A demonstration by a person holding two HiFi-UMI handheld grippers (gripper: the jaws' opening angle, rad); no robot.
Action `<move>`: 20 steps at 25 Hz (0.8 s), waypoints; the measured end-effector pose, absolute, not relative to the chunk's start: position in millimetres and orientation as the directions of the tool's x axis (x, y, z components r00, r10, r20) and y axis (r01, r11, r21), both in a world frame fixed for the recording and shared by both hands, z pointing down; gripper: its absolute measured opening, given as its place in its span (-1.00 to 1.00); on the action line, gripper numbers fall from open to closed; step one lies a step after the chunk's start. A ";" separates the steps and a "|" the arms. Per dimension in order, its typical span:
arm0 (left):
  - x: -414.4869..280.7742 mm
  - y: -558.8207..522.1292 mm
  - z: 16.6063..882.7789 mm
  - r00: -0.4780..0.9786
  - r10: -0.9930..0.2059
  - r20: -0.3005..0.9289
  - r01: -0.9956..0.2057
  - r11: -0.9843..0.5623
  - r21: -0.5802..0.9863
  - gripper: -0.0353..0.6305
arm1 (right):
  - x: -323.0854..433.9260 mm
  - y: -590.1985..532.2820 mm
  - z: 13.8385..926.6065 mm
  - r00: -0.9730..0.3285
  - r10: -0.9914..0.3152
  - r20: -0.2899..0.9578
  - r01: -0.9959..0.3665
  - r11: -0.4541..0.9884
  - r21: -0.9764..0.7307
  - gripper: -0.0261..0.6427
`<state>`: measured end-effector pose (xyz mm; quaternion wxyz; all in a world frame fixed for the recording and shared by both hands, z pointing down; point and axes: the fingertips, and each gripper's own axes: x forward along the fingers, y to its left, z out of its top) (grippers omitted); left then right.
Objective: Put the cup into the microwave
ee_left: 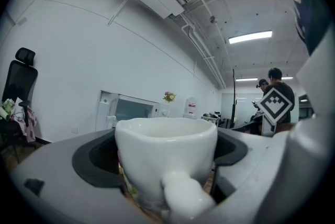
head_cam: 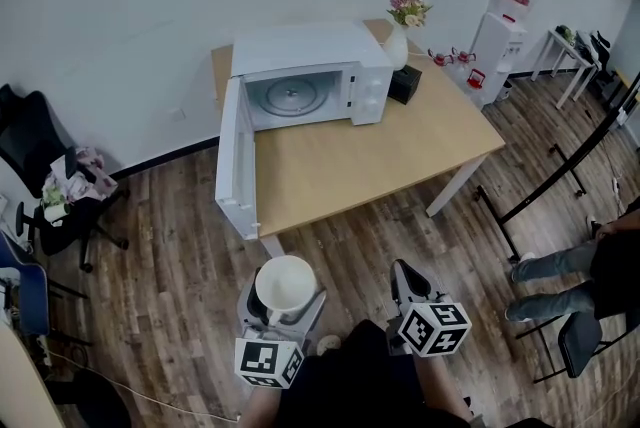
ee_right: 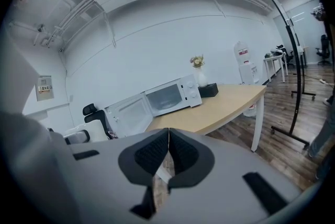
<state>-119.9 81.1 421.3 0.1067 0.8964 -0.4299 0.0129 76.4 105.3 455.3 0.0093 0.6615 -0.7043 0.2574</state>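
Over the wood floor (head_cam: 170,246), the left hand-held gripper (head_cam: 284,298) clamps the cup (head_cam: 285,282); the right hand-held gripper (ee_right: 168,152) is closed.

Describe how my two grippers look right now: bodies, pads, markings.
The left gripper and right gripper both have pale grey, blocky bodies. Their jaws carry black pads, visibly ribbed on the right one. Each bears a white cube with black square markers. No cables show on them. The person wears dark clothing.

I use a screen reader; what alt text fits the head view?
The left gripper holds a white cup over the wood floor, short of a table where a white microwave stands with its door open. The right gripper is shut and empty.
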 end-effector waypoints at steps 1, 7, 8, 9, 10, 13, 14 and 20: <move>-120.4 80.4 421.3 0.629 -0.769 0.116 -0.774 -0.607 0.181 0.54 | 76.7 104.4 455.5 -0.124 -0.926 0.356 -0.937 -0.009 -0.349 -0.94; -120.4 73.7 424.1 0.615 -0.779 0.123 -0.786 -0.591 0.181 0.54 | 76.3 94.4 460.7 -0.142 -0.918 0.371 -0.937 0.004 -0.349 -0.94; -119.4 71.1 424.6 0.611 -0.782 0.124 -0.789 -0.588 0.179 0.54 | 76.8 91.6 461.6 -0.148 -0.916 0.372 -0.937 0.009 -0.350 -0.94; -118.2 68.4 425.2 0.607 -0.785 0.124 -0.792 -0.584 0.177 0.54 | 77.7 88.7 462.6 -0.153 -0.915 0.372 -0.936 0.013 -0.352 -0.94; -116.5 65.5 425.8 0.603 -0.788 0.124 -0.795 -0.581 0.174 0.54 | 79.1 85.7 463.6 -0.157 -0.915 0.372 -0.935 0.017 -0.353 -0.94; -108.4 55.1 426.4 0.595 -0.795 0.123 -0.802 -0.574 0.166 0.54 | 86.1 74.1 465.3 -0.169 -0.913 0.372 -0.935 0.029 -0.354 -0.94; -105.3 51.1 426.3 0.592 -0.796 0.123 -0.803 -0.572 0.165 0.54 | 88.7 69.7 465.3 -0.173 -0.912 0.372 -0.934 0.032 -0.355 -0.94; -84.7 23.9 421.9 0.580 -0.806 0.117 -0.812 -0.560 0.164 0.54 | 106.2 35.0 459.9 -0.191 -0.912 0.362 -0.933 0.053 -0.356 -0.94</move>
